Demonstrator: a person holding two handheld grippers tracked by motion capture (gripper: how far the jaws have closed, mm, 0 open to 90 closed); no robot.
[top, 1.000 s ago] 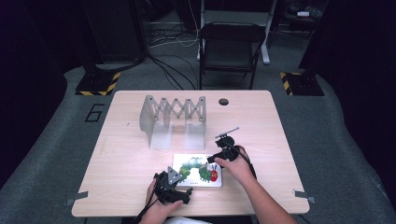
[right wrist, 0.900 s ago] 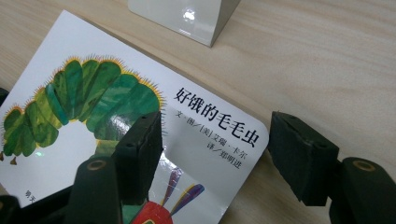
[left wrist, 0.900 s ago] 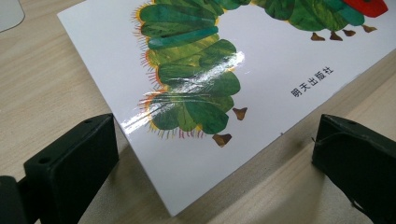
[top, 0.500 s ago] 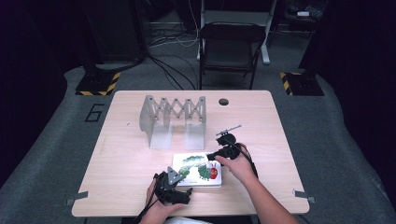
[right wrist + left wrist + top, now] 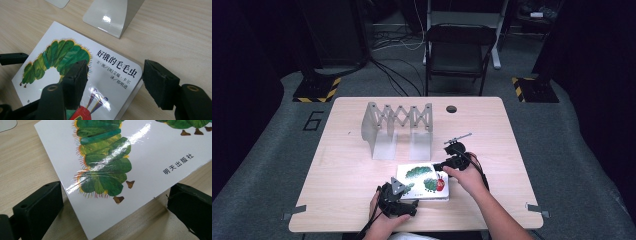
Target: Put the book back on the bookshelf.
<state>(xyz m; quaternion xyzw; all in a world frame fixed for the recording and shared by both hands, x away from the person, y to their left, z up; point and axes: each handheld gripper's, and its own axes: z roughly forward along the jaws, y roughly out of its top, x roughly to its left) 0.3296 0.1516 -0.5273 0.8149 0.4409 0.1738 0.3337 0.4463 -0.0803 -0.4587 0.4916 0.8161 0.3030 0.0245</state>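
The bench sits in a bright pool of overhead light while the floor around it falls off into near-black. White glare streaks across the glossy book cover, and another spot gleams on the grey bookend beyond the book. The high view is soft and grainy.

Book corner lies btwn left claw jaws, w/ gaps both sides, on wooden surface.
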